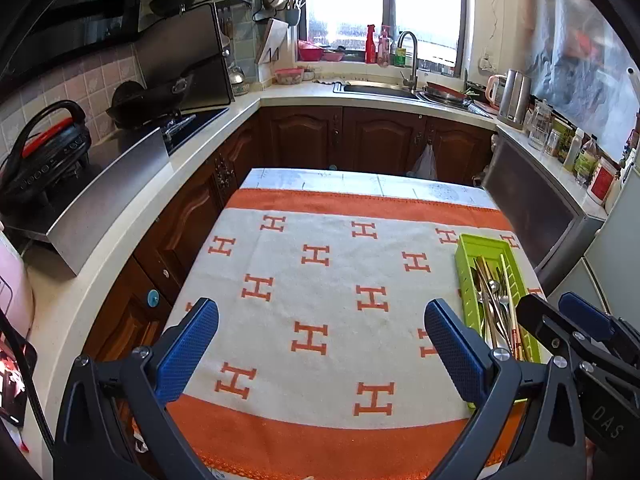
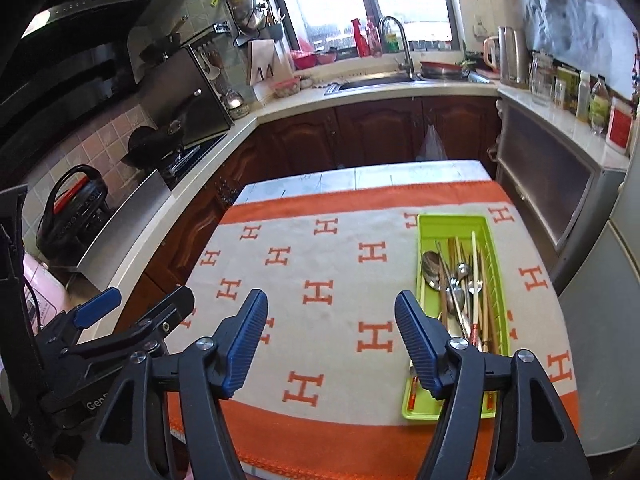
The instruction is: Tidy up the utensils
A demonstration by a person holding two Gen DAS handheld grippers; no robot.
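Metal spoons and chopsticks (image 2: 460,284) are gathered in the lime-green slotted plastic tray (image 2: 496,232); the left gripper (image 1: 320,344) and right gripper (image 2: 332,336) are held released, empty.

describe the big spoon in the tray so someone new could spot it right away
Start at the table's orange and white cloth, then find the lime green tray on its right side. The big spoon lies by the tray's left wall; its broad, rounded steel bowl dwarfs the slim chopsticks and smaller spoons beside it.

The cloth-covered table (image 1: 320,280) lies bare across its left and middle, with only the green utensil tray (image 2: 430,406) along its right side.
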